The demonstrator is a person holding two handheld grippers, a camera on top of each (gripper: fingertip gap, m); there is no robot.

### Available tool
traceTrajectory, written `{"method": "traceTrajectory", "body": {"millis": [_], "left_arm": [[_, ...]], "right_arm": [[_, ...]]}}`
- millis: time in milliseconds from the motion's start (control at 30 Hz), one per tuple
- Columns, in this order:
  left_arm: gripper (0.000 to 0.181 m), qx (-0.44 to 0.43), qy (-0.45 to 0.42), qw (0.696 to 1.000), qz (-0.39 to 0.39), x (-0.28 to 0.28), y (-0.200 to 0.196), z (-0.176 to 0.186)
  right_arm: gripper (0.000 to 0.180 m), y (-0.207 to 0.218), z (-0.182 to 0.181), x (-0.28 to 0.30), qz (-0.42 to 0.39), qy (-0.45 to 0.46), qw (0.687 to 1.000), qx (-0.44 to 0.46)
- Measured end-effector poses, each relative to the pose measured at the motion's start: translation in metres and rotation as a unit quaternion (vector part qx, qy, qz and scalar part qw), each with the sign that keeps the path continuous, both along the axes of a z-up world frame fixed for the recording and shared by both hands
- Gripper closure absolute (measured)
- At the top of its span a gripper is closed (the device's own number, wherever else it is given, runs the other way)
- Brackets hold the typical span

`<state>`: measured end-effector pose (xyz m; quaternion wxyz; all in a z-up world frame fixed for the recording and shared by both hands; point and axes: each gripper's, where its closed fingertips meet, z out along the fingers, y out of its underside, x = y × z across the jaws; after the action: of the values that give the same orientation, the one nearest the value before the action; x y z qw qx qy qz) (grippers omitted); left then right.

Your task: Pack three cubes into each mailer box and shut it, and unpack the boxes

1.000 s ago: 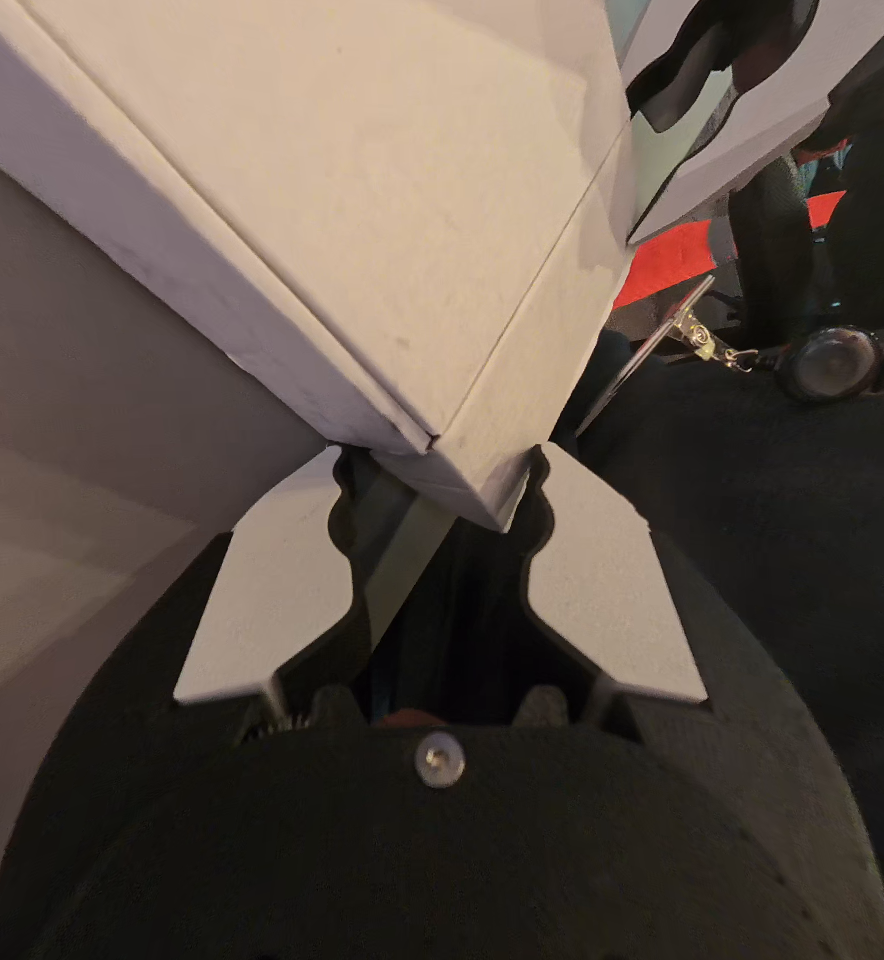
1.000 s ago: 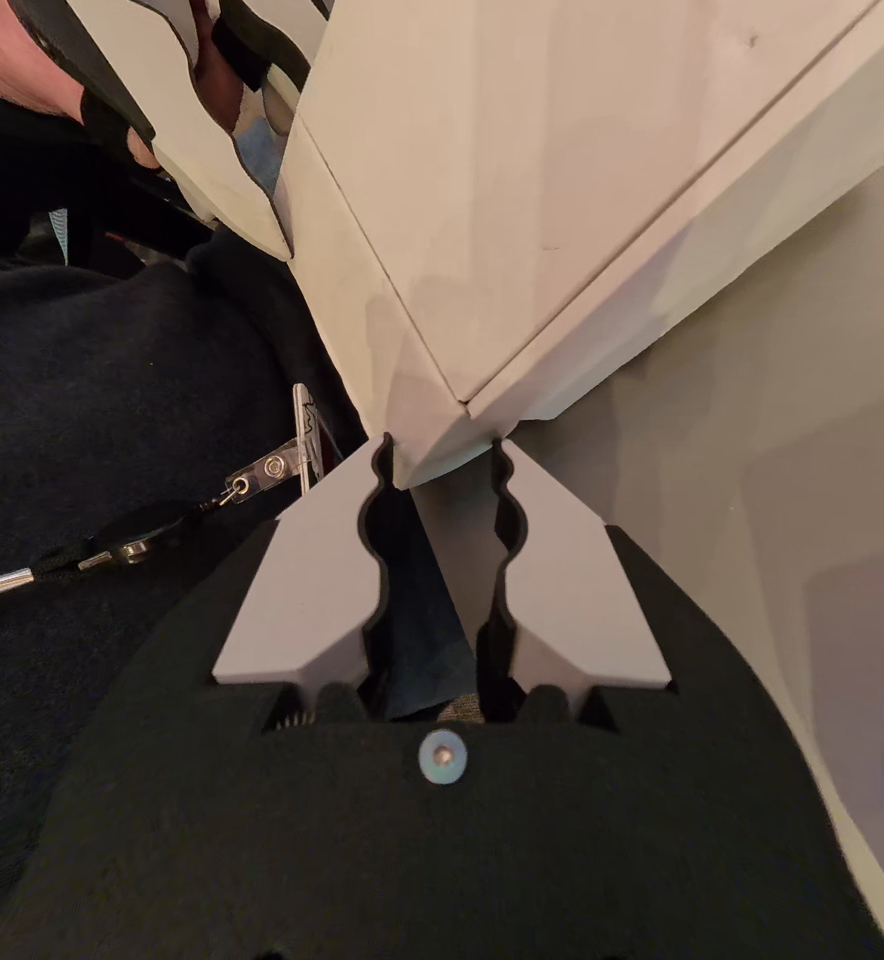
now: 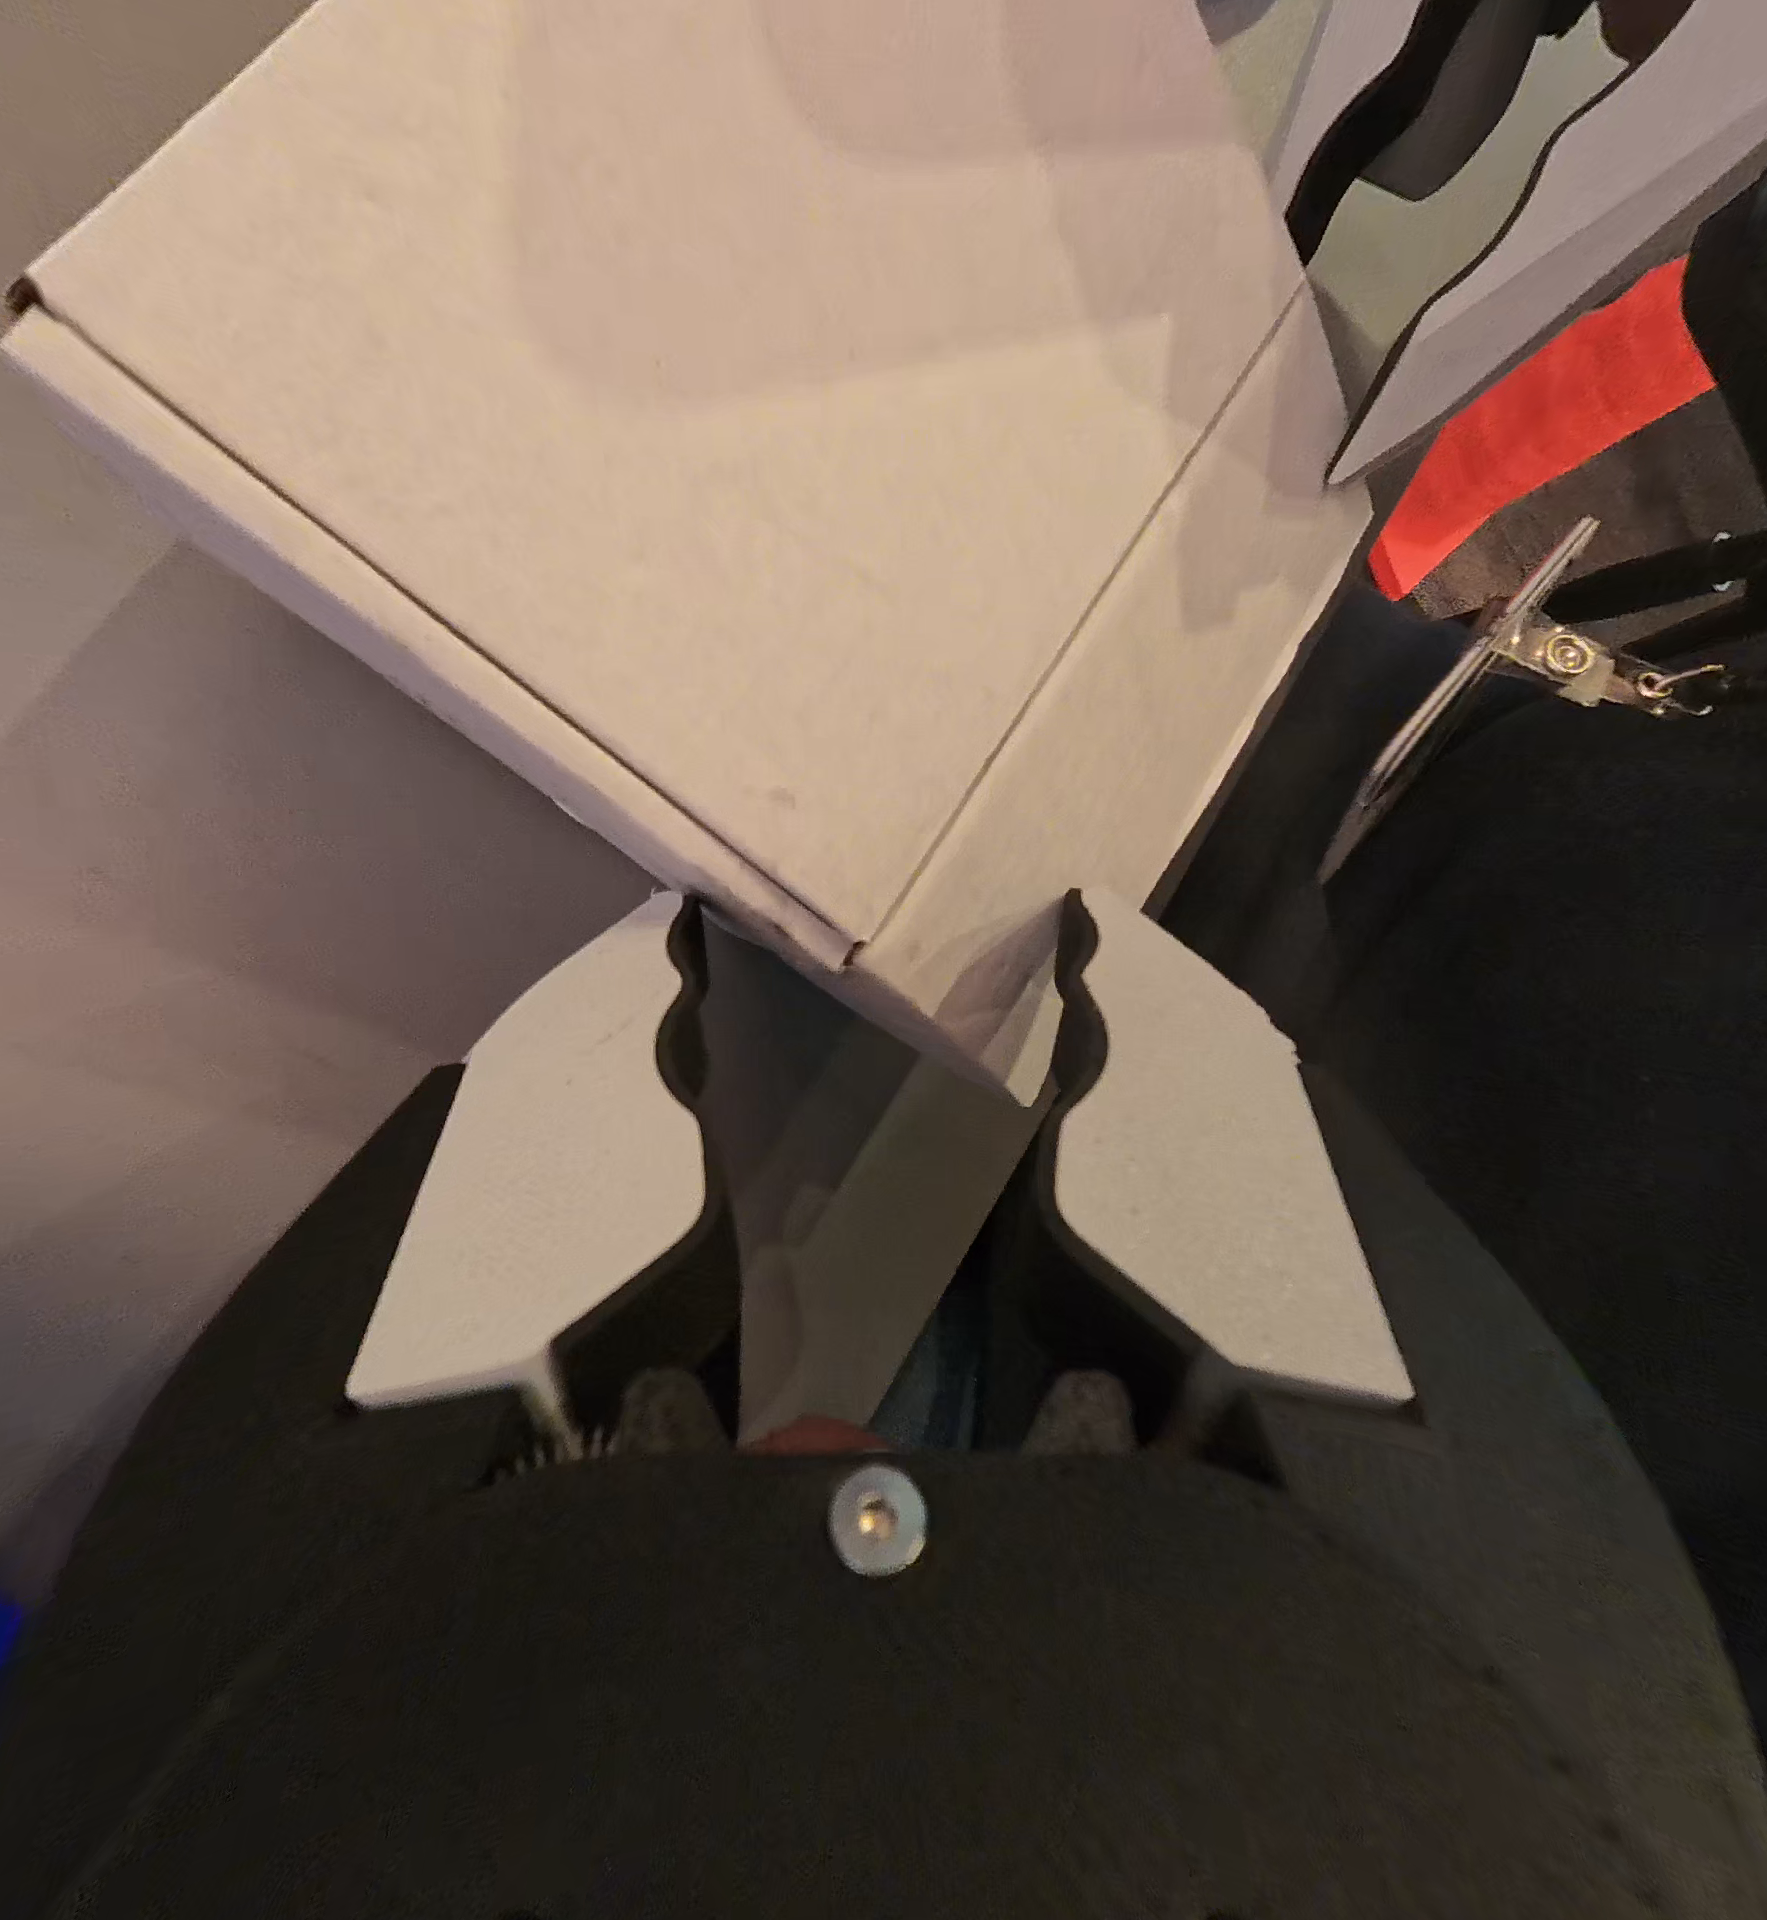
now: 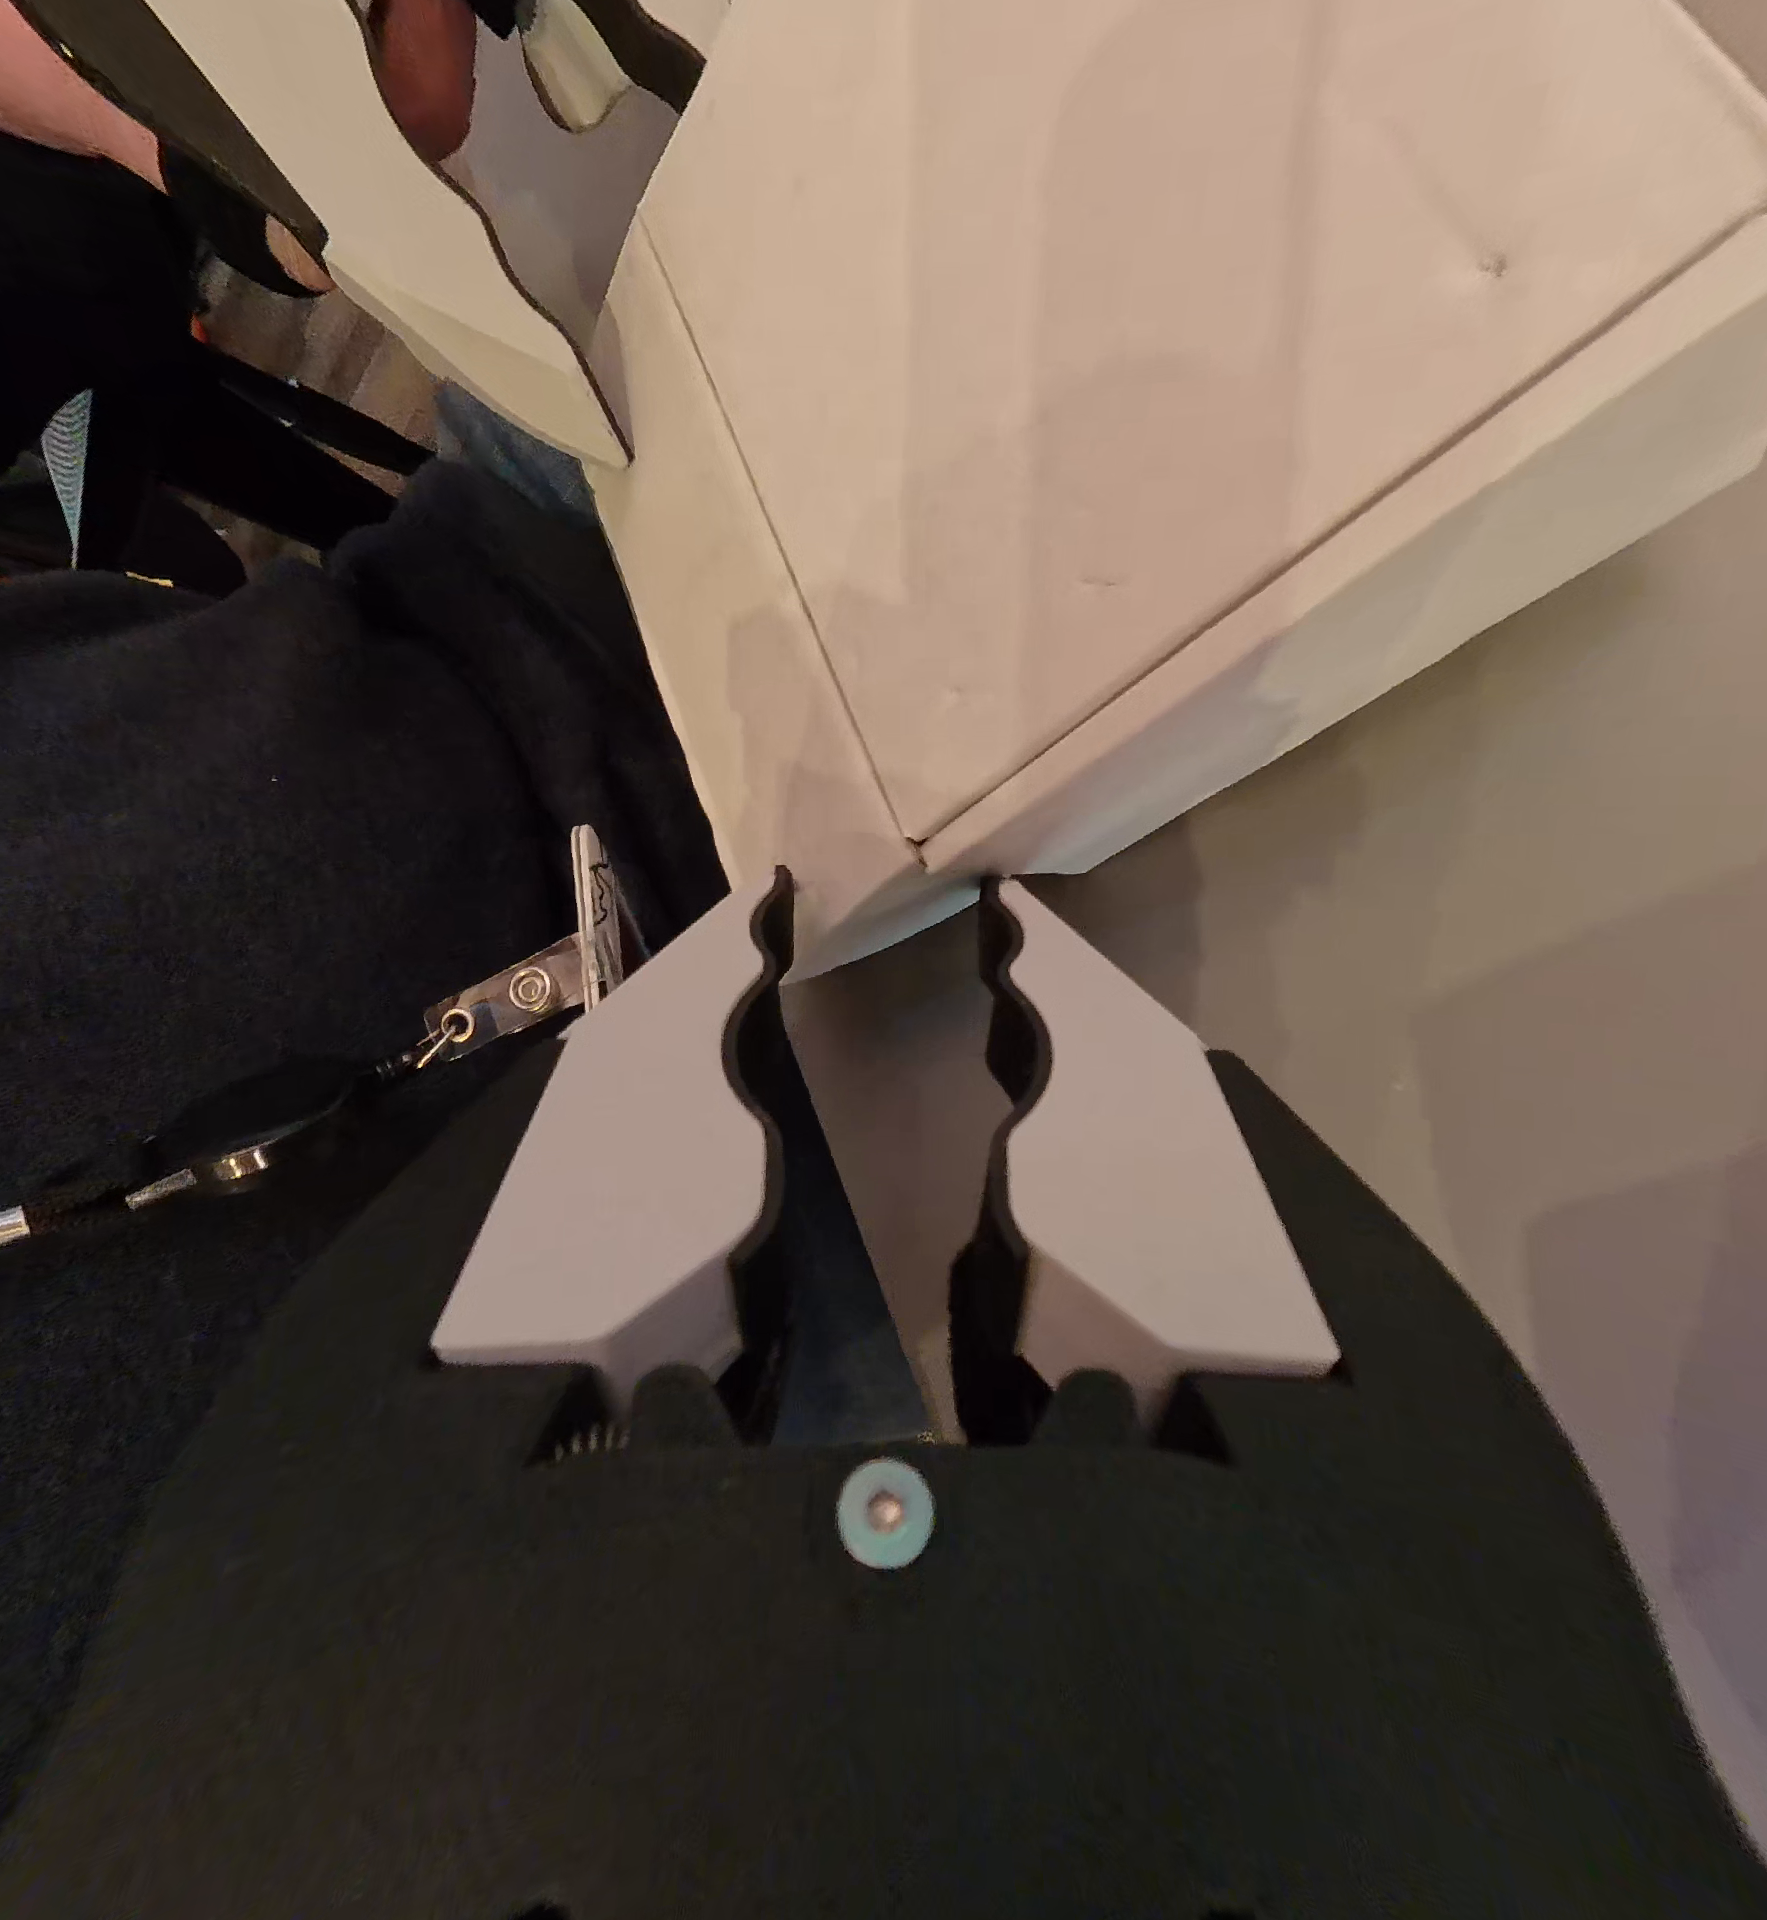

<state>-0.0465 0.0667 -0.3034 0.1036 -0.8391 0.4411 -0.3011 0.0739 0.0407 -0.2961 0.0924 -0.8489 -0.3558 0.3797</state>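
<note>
Left wrist view, left to right: grey table at frame left; closed white mailer box fills upper centre, long axis running upper left to lower right. Near corner of box lodged between fingers of left gripper, jaws parted, clamping not confirmed. Right gripper seen at upper right, at adjacent corner. Dark clothing and badge clip at right.

Right wrist view: box corner between parted jaws likewise; grip cannot be told. Both grippers judged equally near.

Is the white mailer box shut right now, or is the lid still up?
Shut. The mailer box lid lies flat, its seams closed along both visible edges, one corner between the left gripper fingers.
</note>
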Motion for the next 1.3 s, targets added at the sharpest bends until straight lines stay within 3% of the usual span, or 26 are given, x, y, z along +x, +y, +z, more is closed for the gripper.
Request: {"method": "traceTrajectory", "body": {"millis": [300,1067,1300], "left_arm": [[0.118,-0.007,-0.002,1.000,-0.002,0.001,0.007,0.000],[0.119,0.016,0.029,0.999,-0.014,0.003,0.019,-0.004],[0.124,0.024,0.044,0.998,-0.026,0.004,0.027,-0.005]], "right_arm": [[0.134,0.009,-0.003,0.005,0.015,-0.042,0.997,0.055],[0.147,0.016,-0.007,0.000,-0.007,0.011,1.000,0.000],[0.145,0.026,-0.012,0.005,0.012,-0.044,0.998,0.047]]}}
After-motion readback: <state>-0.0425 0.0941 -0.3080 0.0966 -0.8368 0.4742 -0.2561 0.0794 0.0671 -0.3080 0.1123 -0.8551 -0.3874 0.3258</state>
